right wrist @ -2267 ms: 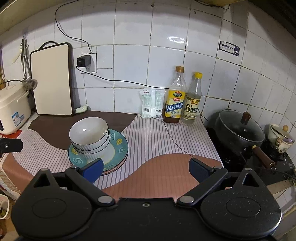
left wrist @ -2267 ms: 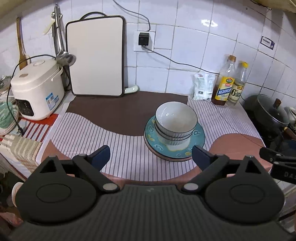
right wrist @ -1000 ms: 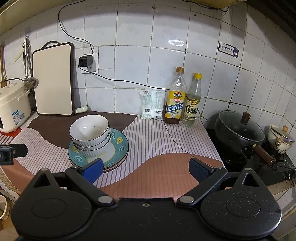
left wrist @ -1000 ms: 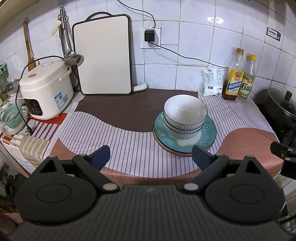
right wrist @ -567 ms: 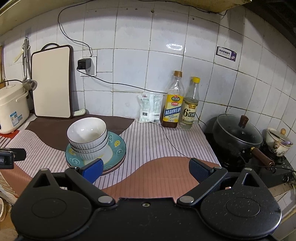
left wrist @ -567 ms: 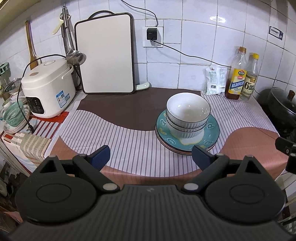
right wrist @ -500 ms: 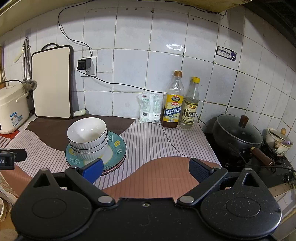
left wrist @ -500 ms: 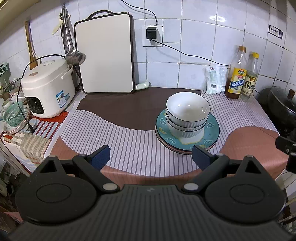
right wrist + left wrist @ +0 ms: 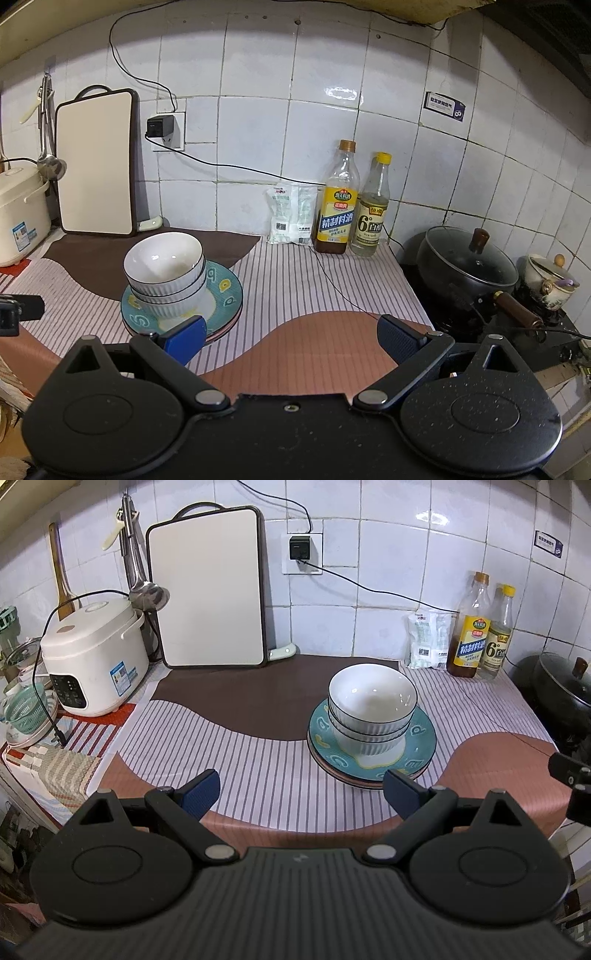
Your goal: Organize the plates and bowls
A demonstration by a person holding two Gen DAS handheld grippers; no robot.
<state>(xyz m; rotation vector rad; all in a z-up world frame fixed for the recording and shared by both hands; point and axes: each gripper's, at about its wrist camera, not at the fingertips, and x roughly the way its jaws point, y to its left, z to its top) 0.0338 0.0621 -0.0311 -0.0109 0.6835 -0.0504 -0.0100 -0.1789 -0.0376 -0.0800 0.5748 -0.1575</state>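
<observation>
My left gripper (image 9: 301,788) and right gripper (image 9: 291,336) both hang spread wide and empty, short of the bowls (image 9: 372,705) nested on the plates (image 9: 421,734) mid-counter. The stacking looks finished, I think; next I'd only check alignment.

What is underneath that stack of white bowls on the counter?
The white bowls sit on a teal patterned plate, and a pinkish plate edge peeks out beneath it. The bowls cover the plate's centre, and how many plates lie below cannot be seen.
</observation>
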